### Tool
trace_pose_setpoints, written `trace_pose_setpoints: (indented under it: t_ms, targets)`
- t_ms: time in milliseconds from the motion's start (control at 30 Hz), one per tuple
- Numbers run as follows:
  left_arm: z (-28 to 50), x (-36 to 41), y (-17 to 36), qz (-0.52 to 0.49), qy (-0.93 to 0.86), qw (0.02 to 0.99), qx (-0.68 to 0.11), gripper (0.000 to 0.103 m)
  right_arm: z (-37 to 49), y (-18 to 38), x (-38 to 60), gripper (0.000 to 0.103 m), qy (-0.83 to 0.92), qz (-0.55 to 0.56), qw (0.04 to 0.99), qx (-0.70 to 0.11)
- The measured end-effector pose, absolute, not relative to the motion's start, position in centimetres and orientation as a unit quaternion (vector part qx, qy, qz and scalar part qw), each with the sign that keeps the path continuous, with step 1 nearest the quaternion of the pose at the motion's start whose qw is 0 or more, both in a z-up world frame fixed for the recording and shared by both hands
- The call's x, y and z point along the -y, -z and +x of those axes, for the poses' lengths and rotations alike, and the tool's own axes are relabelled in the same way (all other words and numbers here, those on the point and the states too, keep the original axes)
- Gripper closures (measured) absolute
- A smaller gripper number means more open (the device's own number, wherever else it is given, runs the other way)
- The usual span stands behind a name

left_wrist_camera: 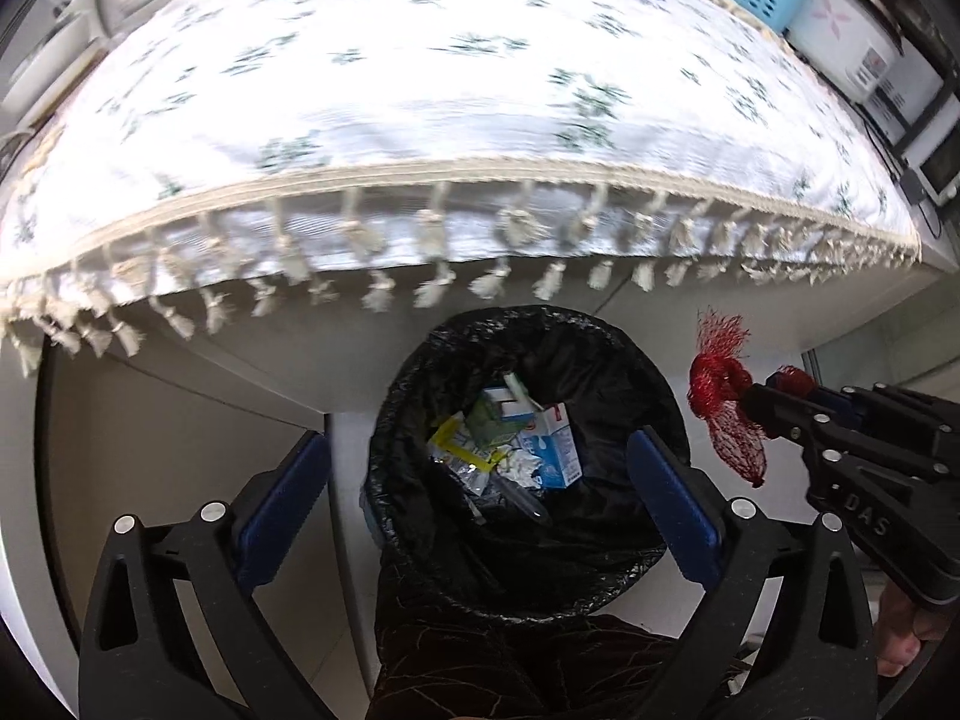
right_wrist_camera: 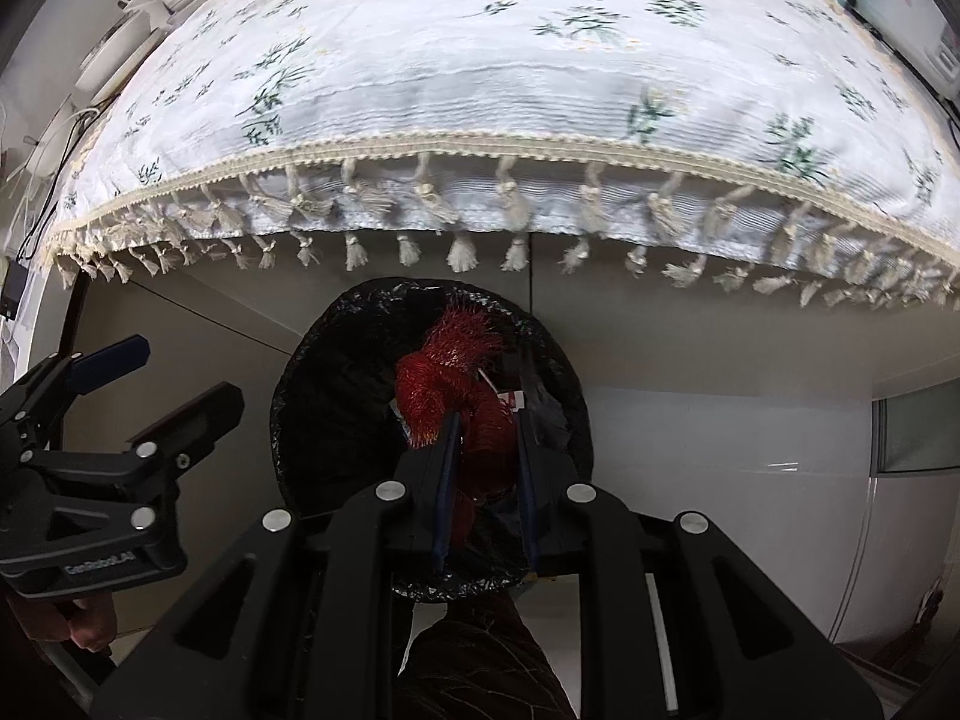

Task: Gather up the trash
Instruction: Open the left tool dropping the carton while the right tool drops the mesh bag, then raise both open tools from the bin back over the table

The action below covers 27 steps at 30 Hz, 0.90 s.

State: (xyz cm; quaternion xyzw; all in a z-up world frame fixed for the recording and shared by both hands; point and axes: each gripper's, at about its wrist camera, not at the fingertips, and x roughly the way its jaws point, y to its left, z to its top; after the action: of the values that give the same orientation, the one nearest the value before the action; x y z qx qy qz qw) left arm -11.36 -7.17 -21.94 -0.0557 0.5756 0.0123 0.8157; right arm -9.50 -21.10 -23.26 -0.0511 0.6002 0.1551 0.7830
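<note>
A table draped in a white floral tablecloth [left_wrist_camera: 456,96] with a cream tasselled fringe fills the upper half of both views. Below its edge, on the floor, stands a round trash bin lined with a black bag [left_wrist_camera: 528,564].

The left gripper [left_wrist_camera: 480,468] points steeply down over the bin with its jaws spread wide, one blue-padded finger to each side of the bin's mouth and nothing between them. In the right wrist view it shows at the left edge [right_wrist_camera: 174,384], likewise agape and empty.

The right gripper [right_wrist_camera: 483,426] has its fingers drawn nearly together, pinching a red mesh net bag [right_wrist_camera: 456,384]. The net is bunched and knotted above the fingertips, its frayed top bristling upward and its loose tail hanging down between the pads. From the left wrist view the same net [left_wrist_camera: 726,408] hangs from the right gripper's tip [left_wrist_camera: 774,387], to the right of the bin's rim and apart from it.

Inside the bin lie a blue and white milk carton [left_wrist_camera: 555,444], a yellow wrapper [left_wrist_camera: 462,447], a green and white packet [left_wrist_camera: 492,420] and crumpled foil [left_wrist_camera: 522,468].
</note>
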Motion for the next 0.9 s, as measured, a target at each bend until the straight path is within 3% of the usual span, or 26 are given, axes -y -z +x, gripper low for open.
trace_pose_setpoints:
  t_ms: [600,667,900]
  targets:
    - [-12.6,3.3,21.7,-0.078,-0.033,0.810,-0.580,0.006,-8.7,24.9,18.5,0.081,-0.168,-0.064,0.777,-0.604]
    - [-12.5,3.4,21.6,-0.076,-0.032,0.811,-0.580,0.006,-8.5,24.8,18.4,0.078,-0.167,-0.065,0.779,-0.601]
    - [-12.0,3.7,21.5,-0.075,-0.026,0.811,-0.580,0.006,-8.3,23.4,19.1,0.051,-0.164,-0.060,0.788,-0.591]
